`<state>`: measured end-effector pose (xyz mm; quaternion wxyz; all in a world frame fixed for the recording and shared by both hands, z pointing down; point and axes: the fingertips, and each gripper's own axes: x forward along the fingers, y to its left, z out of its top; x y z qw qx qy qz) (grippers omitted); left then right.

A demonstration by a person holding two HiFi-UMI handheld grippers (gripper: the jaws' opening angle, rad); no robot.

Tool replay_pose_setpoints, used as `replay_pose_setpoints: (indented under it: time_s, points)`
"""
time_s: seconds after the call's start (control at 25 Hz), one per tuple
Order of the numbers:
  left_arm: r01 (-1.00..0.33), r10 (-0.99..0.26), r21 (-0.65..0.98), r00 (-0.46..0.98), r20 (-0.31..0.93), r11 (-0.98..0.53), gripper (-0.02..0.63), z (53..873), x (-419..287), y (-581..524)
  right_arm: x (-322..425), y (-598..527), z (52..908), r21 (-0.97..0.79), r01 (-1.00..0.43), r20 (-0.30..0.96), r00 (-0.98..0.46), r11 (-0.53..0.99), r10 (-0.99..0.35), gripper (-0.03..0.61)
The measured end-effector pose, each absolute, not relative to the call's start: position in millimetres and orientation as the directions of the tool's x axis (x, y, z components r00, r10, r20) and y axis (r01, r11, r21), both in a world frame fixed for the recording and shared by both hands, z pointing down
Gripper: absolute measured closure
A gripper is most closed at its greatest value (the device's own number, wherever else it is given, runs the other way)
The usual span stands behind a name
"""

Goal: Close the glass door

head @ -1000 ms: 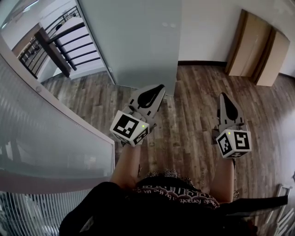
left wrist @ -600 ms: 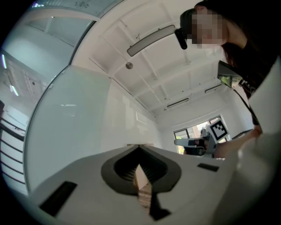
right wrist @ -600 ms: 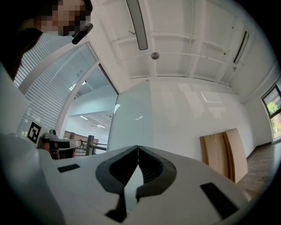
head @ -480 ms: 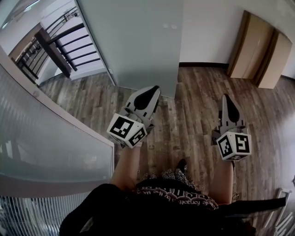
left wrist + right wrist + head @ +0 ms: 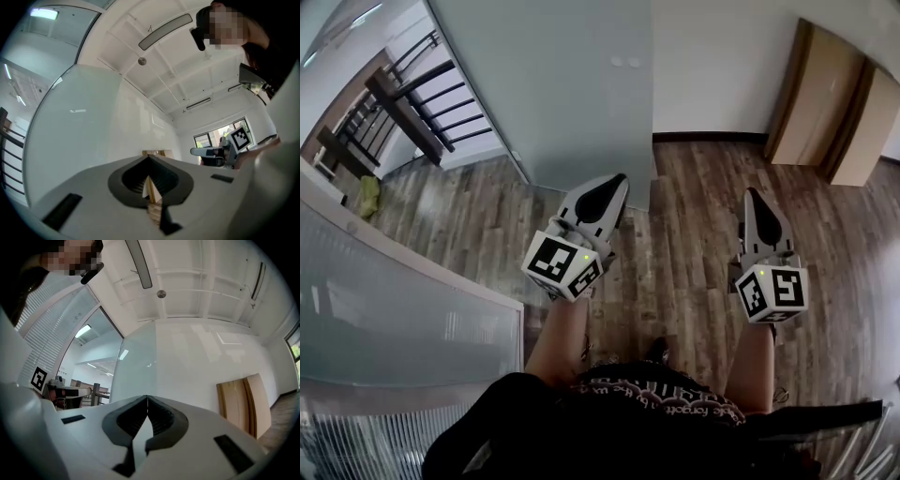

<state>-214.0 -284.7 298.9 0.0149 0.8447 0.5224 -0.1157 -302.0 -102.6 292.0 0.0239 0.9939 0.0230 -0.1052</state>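
Your left gripper has its jaws pressed together with nothing between them, and its tip is near the bottom edge of the glass door. Your right gripper, also closed and empty, is right of the door and apart from it.

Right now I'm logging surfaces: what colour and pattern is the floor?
The floor is brown wood-grain planking, seen best in the head view.

We see dark wood-plank flooring meeting a white wall at a dark baseboard. Tall wooden panels stand against it; a black railing stands left. A long lamp crosses the ceiling.
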Motion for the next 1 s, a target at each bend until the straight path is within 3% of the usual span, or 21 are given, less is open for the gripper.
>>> replay_pose_setpoints:
  time_s: [0.68,1.0]
  points:
    - [0.937,0.932,-0.095,0.317,-0.178,-0.337,0.618,306.6,-173.3,-97.8,-269.3,52.7,310.4,0.019,0.131,-0.153,0.980,-0.991,0.127,0.575]
    - [0.945,0.940,-0.087,0.299,-0.165,-0.316,0.618,307.5,-116.6,-45.3,-210.1,97.8,306.5,0.032,0.131,-0.141,0.982,-0.991,0.125,0.575]
